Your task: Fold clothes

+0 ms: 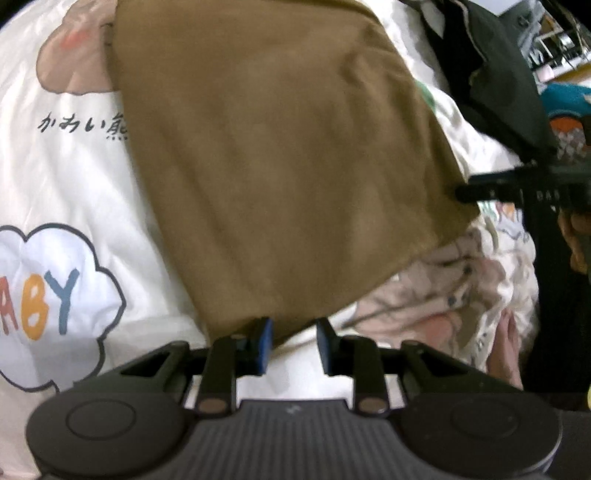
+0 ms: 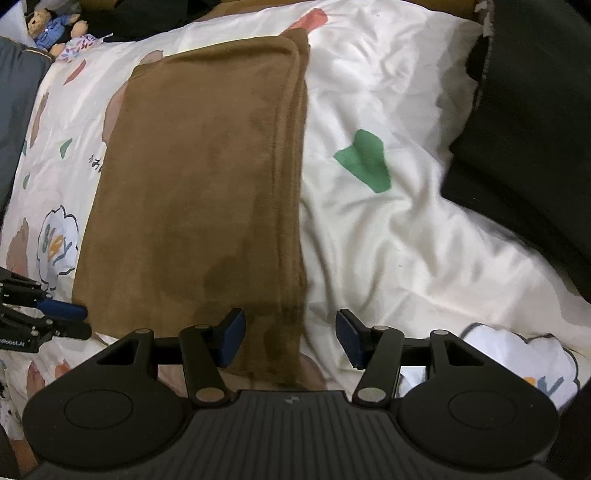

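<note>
A brown fleece garment [image 2: 199,192] lies folded in a long rectangle on a white printed bedspread [image 2: 388,240]. It also fills the middle of the left wrist view [image 1: 280,155]. My left gripper [image 1: 293,345] is open, its blue pads at the garment's near corner, holding nothing. It also shows at the left edge of the right wrist view [image 2: 62,314]. My right gripper [image 2: 290,338] is open over the garment's near right corner, empty. It also reaches in from the right in the left wrist view [image 1: 465,192].
Dark clothing [image 2: 535,155] is piled on the right of the bed, also seen in the left wrist view [image 1: 487,74]. A teddy bear [image 2: 48,26] sits at the far left. A crumpled pink printed cloth [image 1: 450,288] lies near the garment's corner.
</note>
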Demonstrator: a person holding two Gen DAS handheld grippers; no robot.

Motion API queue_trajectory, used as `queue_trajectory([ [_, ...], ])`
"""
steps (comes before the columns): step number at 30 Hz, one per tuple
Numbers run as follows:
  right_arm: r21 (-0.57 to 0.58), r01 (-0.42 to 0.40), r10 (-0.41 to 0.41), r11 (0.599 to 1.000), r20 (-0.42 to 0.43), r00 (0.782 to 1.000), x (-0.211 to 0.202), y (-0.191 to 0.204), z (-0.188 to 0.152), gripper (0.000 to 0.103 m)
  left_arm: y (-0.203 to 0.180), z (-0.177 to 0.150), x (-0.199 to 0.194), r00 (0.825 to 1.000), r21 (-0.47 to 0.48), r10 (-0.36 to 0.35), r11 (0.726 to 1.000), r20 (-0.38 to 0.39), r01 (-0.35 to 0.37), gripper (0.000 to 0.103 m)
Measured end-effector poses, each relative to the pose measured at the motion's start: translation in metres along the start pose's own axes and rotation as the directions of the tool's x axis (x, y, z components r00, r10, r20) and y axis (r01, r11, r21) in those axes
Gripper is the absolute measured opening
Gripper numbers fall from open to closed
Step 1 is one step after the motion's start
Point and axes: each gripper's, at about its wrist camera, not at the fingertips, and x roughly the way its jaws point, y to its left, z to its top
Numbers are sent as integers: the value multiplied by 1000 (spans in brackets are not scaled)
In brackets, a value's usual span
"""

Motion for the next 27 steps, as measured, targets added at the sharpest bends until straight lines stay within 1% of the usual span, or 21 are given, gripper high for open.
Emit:
queue_trajectory([
  [5,-13,-43,43,999,24,999,-12,0,-1,60,3,6,-16,999,-13,-29,999,33,29,29],
  [12,-48,-83,87,995,109,990,-20,14,5,60,18,21,-32,995,-66,14,998,94,-8,29],
  [15,-65,-62,70,996,139,988,-20,20,9,60,22,27,-36,992,-66,32,998,121,-24,32],
  [18,-56,-31,39,998,145,989,-17,21,17,60,29,34,-40,989,-70,44,997,144,-34,33],
  [21,-46,-37,44,998,155,987,-17,19,26,60,37,45,-42,983,-88,48,996,175,-33,36],
  [24,-34,-11,18,999,195,981,-20,15,36,60,48,57,-45,976,-110,46,994,212,-23,36],
  [27,-2,-18,17,1000,216,976,-19,10,50,60,65,70,-47,969,-161,31,987,244,9,36],
])
